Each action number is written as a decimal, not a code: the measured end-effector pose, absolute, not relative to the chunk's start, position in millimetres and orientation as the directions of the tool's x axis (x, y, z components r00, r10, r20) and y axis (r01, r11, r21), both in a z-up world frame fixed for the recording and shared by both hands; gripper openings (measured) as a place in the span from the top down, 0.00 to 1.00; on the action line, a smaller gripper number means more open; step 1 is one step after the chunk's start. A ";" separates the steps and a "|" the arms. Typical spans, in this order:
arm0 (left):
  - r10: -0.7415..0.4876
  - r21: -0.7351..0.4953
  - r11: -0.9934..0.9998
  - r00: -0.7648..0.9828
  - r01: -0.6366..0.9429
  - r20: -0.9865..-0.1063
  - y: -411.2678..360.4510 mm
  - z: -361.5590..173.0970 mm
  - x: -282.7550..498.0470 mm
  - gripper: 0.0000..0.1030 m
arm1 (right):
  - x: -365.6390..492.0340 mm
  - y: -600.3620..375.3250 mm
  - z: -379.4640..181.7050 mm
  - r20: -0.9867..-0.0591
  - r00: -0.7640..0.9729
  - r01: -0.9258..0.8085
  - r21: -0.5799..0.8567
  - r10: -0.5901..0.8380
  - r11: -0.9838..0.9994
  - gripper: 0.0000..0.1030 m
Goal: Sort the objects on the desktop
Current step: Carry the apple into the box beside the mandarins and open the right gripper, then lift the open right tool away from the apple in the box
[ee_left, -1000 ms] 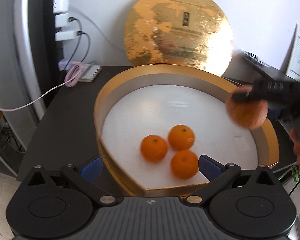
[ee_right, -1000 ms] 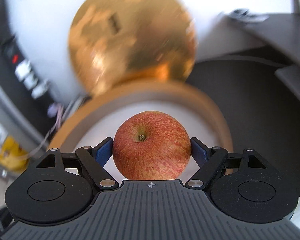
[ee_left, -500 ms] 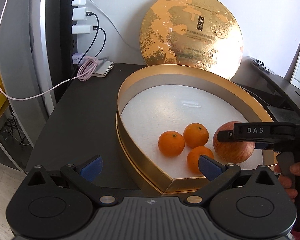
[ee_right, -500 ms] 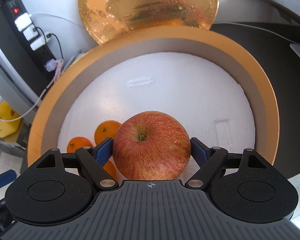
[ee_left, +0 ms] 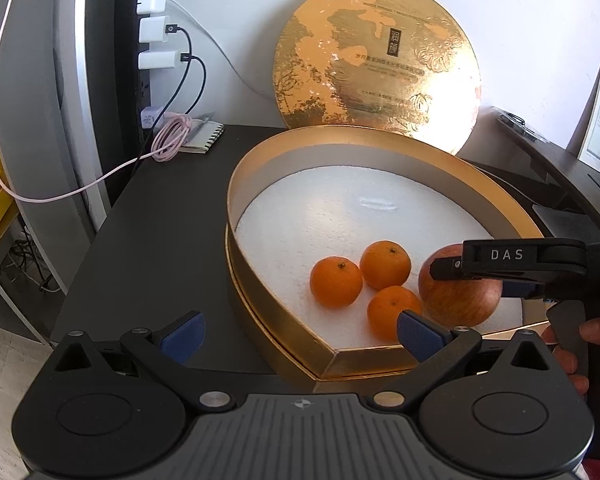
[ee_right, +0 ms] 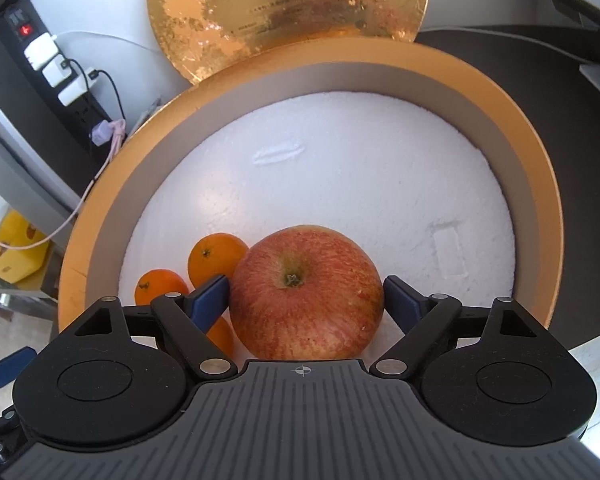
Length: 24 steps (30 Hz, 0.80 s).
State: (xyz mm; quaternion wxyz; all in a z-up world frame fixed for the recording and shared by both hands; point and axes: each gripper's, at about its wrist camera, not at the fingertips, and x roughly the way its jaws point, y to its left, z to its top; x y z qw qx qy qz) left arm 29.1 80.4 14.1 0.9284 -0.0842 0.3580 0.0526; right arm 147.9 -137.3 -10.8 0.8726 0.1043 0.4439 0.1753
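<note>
- Fruit in the box (ee_right: 540,184): three oranges (ee_left: 335,281), one apple (ee_right: 306,292).
- Apple sits between the right gripper (ee_right: 306,298) pads, whose jaws have just been opening; gaps show both sides.
- Left gripper (ee_left: 300,330) open, empty.

— What sits on the dark table (ee_left: 148,248)?
— A round gold box (ee_left: 260,320) fills the middle (its near edge overhangs); a spiral notepad (ee_left: 204,138) lies at the far left corner.

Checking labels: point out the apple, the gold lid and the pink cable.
apple (ee_right: 306,292), right wrist view, red skin below the stem.
gold lid (ee_left: 376,68), left wrist view, centre of its face.
pink cable (ee_left: 172,138), left wrist view, the coiled part.
</note>
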 end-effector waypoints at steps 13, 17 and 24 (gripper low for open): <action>0.043 -0.097 0.985 0.742 -0.144 -0.669 64.3 20.7 21.5 0.00 | 113.0 -163.8 30.1 -0.625 0.658 -0.248 0.347 0.420 0.905 0.11; 0.041 -0.086 0.988 0.743 -0.132 -0.668 58.3 23.3 16.0 0.00 | 99.1 -175.1 38.6 -0.613 0.676 -0.261 0.321 0.410 0.910 0.10; 0.050 -0.073 0.988 0.730 -0.135 -0.682 51.2 25.6 6.7 0.00 | 75.5 -190.5 40.0 -0.613 0.691 -0.258 0.286 0.383 0.923 0.07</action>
